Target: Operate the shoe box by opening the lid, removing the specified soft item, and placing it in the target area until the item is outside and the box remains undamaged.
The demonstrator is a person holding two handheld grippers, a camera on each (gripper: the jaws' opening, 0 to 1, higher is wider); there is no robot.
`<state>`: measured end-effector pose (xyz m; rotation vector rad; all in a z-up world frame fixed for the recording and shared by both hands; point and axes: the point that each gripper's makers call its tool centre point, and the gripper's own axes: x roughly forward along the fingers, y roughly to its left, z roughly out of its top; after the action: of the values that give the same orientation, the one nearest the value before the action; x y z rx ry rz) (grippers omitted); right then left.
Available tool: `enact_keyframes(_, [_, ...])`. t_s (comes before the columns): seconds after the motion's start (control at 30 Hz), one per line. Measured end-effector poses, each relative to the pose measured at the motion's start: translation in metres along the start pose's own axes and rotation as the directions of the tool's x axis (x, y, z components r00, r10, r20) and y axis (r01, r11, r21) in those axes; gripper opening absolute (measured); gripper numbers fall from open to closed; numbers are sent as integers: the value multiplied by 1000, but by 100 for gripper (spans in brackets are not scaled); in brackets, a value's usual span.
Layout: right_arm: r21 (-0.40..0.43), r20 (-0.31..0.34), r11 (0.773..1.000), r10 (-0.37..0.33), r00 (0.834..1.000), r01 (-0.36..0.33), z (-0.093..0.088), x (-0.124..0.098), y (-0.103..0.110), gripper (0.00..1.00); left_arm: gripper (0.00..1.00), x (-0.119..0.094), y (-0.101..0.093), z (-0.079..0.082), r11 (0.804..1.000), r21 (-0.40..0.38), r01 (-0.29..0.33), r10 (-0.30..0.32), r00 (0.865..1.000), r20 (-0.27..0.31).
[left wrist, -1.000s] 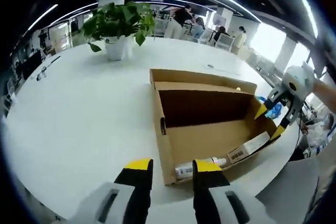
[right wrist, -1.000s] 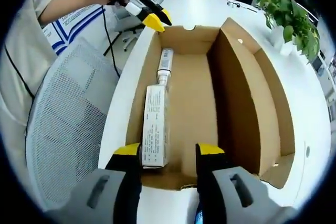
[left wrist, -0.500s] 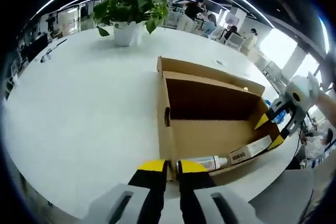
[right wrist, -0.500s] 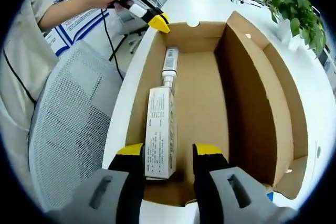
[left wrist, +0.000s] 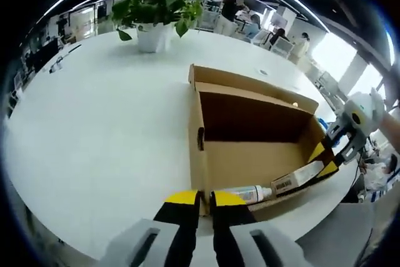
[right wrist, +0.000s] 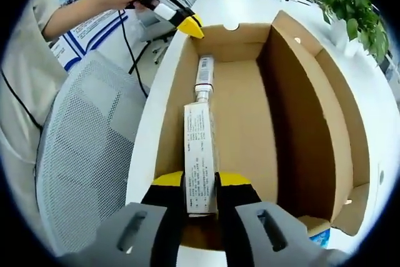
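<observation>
Left gripper view puts your left gripper (left wrist: 199, 197) at the near corner of the box (left wrist: 206, 173), jaws drawn narrow on the cardboard end wall, so you look to be pinching that wall to steady the box; whether the pads truly bite the card you cannot tell from here. Past it, the tube (left wrist: 247, 192) lies along the near side of the box floor, and the carton (left wrist: 299, 177) lies beyond it in line. At the far right your right gripper (left wrist: 327, 157) reaches over the other end wall. The lid is already open and folded back against the table (left wrist: 94, 129), with the plant (left wrist: 156, 14) well apart at the far side.

Right gripper view looks down the length of the box (right wrist: 300, 92). On the left a mesh chair (right wrist: 81, 136) stands beside the table edge. Your left gripper (right wrist: 187, 26) sits on the far end wall. The tube (right wrist: 203, 76) lies toward that end, and the carton (right wrist: 199, 154) runs back to your right gripper (right wrist: 200, 181), whose jaws are closed in on the carton's near end, one on each side.

You are at the removal step: the item is gripped but not yet lifted. Next, raise the carton straight up clear of the walls, keep the left hold light so the cardboard does not crease, then carry it out to the table.
</observation>
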<state>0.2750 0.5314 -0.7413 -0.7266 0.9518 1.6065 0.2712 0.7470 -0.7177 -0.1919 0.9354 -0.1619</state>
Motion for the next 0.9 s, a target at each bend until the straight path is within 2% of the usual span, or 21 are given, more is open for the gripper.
enact_keyframes(0.17, [3,3,1000,-9,1000,9,2,-1,1,15,6,0,0,0,1000,-21,0,1,1000,6])
enact_keyframes(0.9, [17,54,999,-37,998,36,15,-21,1,15,6,0,1,-1,1000,0,-17,17,1000,-8])
